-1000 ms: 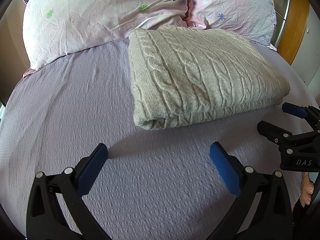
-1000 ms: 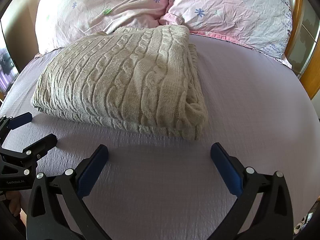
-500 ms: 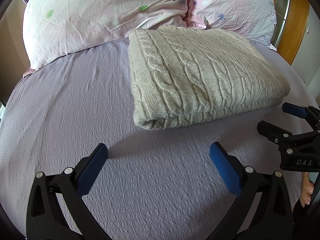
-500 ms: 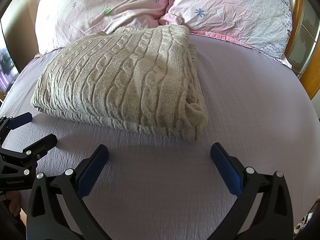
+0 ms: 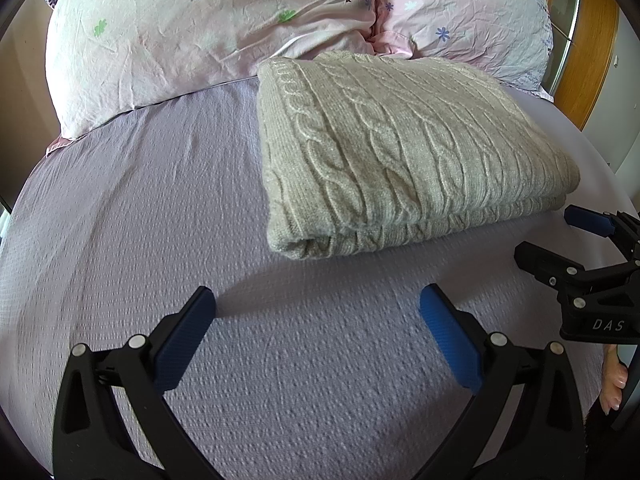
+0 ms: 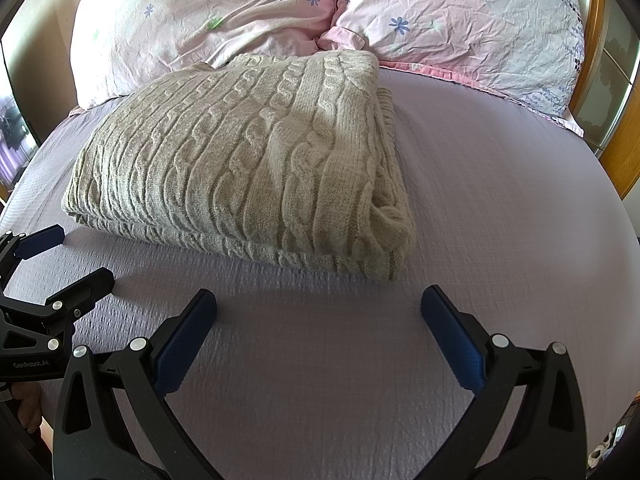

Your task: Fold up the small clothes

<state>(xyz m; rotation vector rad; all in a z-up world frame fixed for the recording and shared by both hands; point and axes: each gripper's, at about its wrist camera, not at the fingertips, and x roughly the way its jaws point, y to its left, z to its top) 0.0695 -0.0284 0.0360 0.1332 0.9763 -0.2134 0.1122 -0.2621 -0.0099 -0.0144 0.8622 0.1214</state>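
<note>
A beige cable-knit sweater (image 5: 400, 152) lies folded into a thick rectangle on the lilac bedsheet (image 5: 140, 200), just below the pillows. It also shows in the right wrist view (image 6: 248, 168). My left gripper (image 5: 316, 304) is open and empty, hovering over bare sheet a little short of the sweater's near left corner. My right gripper (image 6: 318, 304) is open and empty, short of the sweater's near right corner. The right gripper also shows at the right edge of the left wrist view (image 5: 556, 232), and the left gripper at the left edge of the right wrist view (image 6: 68, 252).
Two pink floral pillows (image 5: 192, 28) (image 6: 460, 20) lie against the head of the bed, touching the sweater's far edge. A wooden bed frame (image 5: 588, 40) stands at the right. Bare sheet lies to the left of the sweater and in front of it.
</note>
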